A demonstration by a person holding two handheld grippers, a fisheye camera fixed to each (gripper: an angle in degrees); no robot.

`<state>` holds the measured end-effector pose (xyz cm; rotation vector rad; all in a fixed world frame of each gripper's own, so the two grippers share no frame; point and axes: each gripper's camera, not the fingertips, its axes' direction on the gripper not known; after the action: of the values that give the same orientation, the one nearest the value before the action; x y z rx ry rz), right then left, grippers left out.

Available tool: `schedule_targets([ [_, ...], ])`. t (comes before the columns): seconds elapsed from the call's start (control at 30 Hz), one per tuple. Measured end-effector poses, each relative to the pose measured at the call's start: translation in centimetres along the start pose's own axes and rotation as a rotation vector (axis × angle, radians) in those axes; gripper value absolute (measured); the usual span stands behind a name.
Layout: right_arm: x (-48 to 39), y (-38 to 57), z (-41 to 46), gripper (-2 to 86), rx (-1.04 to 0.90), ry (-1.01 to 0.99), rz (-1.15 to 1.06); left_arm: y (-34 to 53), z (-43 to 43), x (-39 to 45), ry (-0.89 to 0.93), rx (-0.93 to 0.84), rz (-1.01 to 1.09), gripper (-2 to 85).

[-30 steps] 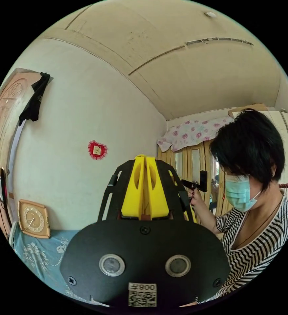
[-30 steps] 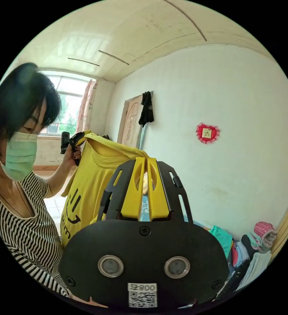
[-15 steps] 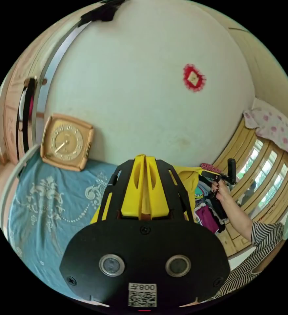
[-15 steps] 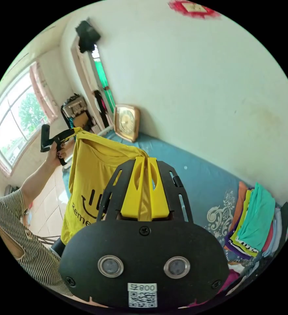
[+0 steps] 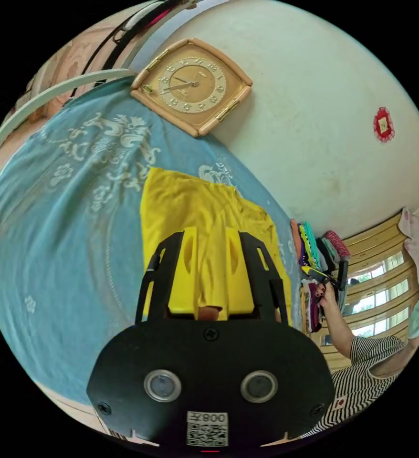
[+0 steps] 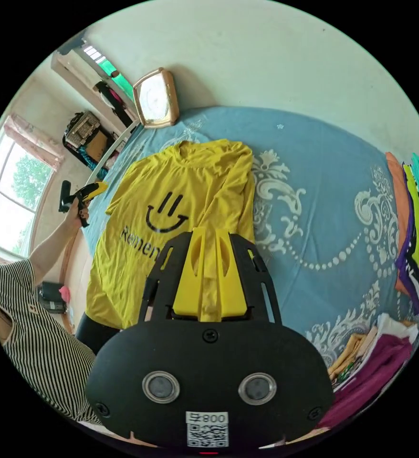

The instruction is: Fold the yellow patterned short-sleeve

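Two grippers over one yellow smiley-print T-shirt (image 6: 171,210), spread print-up on the blue bedspread (image 6: 314,191), collar toward the wall clock (image 6: 156,98); likely laid flat so the folds can start. Left gripper (image 5: 210,238): jaws parted a little, yellow cloth showing in the gap, can't tell if they pinch it. Right gripper (image 6: 210,238): jaws only slightly apart over the shirt's near edge, grip also unclear. Folded clothes stack (image 6: 417,229) lies well apart at the bed's right.

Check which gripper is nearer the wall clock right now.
Left. The left gripper is off the shirt's side nearer the clock and bed end; the right gripper is at the shirt's opposite edge, further along the bed.
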<state>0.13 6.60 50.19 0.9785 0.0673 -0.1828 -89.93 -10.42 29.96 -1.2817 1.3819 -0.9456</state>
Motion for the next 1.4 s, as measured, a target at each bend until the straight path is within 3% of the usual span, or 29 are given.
schedule_targets([
  [0.17,-1.1,-0.3,4.0,6.4,-0.057,0.128,0.073,2.8,-0.4,-4.3,-0.154,0.008,-0.088,10.5],
  [0.37,0.1,-4.4,8.2,5.8,-0.093,0.157,0.168,1.8,4.4,-6.2,-0.144,-0.052,-0.122,11.3],
  [0.63,0.5,-8.7,11.4,0.7,-0.169,0.175,0.143,0.1,10.3,-6.1,-0.200,-0.138,-0.113,3.1],
  [0.8,0.8,-11.9,7.6,0.1,-0.115,0.191,0.063,-1.9,9.2,-4.5,-0.160,-0.039,-0.029,1.7],
  [0.93,3.3,-16.4,0.7,0.0,-0.041,0.417,0.030,-4.1,7.2,-3.4,-0.211,0.016,0.045,1.6],
  [1.13,12.6,-22.0,-2.5,-0.4,-0.134,0.583,0.265,-4.8,9.7,-3.9,-0.327,-0.048,0.040,2.1],
  [1.23,16.3,-21.1,-0.8,-0.4,-0.144,0.507,0.436,-3.7,11.1,-5.2,-0.304,-0.041,-0.032,2.8],
  [1.4,15.0,-19.3,4.1,-0.4,-0.101,0.300,0.302,-2.5,12.3,-6.7,-0.208,-0.010,-0.109,3.8],
])
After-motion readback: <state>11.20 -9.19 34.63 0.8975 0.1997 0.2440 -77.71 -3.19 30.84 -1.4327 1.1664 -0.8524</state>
